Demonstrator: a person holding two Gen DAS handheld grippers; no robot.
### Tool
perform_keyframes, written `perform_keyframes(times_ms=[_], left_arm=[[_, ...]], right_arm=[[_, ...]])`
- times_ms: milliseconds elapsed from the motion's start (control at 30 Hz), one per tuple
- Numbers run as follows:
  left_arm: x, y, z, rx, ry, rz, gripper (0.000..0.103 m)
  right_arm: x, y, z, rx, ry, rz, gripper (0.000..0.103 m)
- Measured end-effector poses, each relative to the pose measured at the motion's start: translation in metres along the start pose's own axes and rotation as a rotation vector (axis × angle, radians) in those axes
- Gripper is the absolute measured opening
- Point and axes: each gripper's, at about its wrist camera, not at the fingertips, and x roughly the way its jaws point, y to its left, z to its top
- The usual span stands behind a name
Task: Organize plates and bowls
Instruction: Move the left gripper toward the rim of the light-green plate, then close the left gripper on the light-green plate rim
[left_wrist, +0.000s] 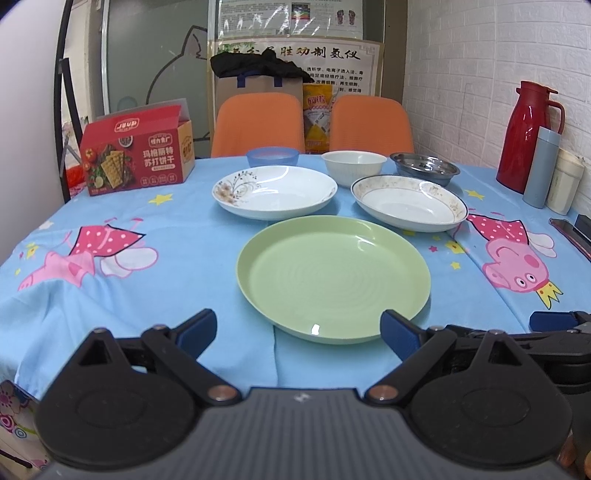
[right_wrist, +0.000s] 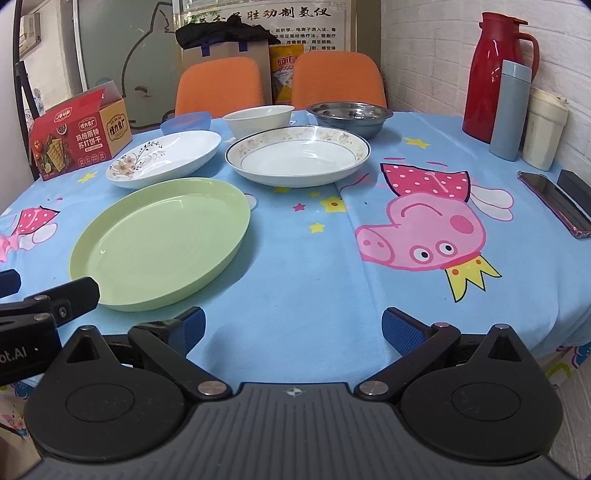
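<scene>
A green plate lies nearest on the blue tablecloth. Behind it lie a white flower-print plate and a gold-rimmed white plate. Further back stand a blue bowl, a white bowl and a steel bowl. My left gripper is open and empty, its jaws astride the green plate's near rim. My right gripper is open and empty over bare cloth, right of the green plate.
A red cracker box stands at the back left. A red thermos, a grey-blue flask and a cream cup stand by the brick wall on the right. A phone lies near the right edge. Two orange chairs stand behind the table.
</scene>
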Motion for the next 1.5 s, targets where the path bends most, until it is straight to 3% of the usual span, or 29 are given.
perform_keyframes(times_ms=[367,733,867,1133,1300,1433,1500], left_arm=[[0.006,0.004,0.022,0.010,-0.006,0.025,0.093],[0.035,0.020,0.058,-0.018,0.037,0.038,0.093],[0.058,0.034,0.062,-0.047,0.096,0.017,0.093],[0.095,0.057,0.058,-0.084,0.227,-0.059,0.093],[0.104,0.059,0.056,-0.069,0.262,-0.119,0.093],[0.105,0.060,0.055,-0.051,0.258,-0.167,0.093],[0.106,0.062,0.055,-0.052,0.258,-0.199,0.093]], right_arm=[[0.002,0.006,0.023,-0.020,-0.005,-0.004,0.103],[0.030,0.010,0.052,-0.034,0.051,0.011,0.103],[0.049,0.009,0.055,-0.028,0.098,0.045,0.103],[0.068,0.030,0.050,-0.107,0.101,0.148,0.103],[0.070,0.034,0.047,-0.145,0.071,0.153,0.103],[0.068,0.026,0.036,-0.178,-0.010,0.192,0.103],[0.069,0.027,0.040,-0.174,0.006,0.187,0.103]])
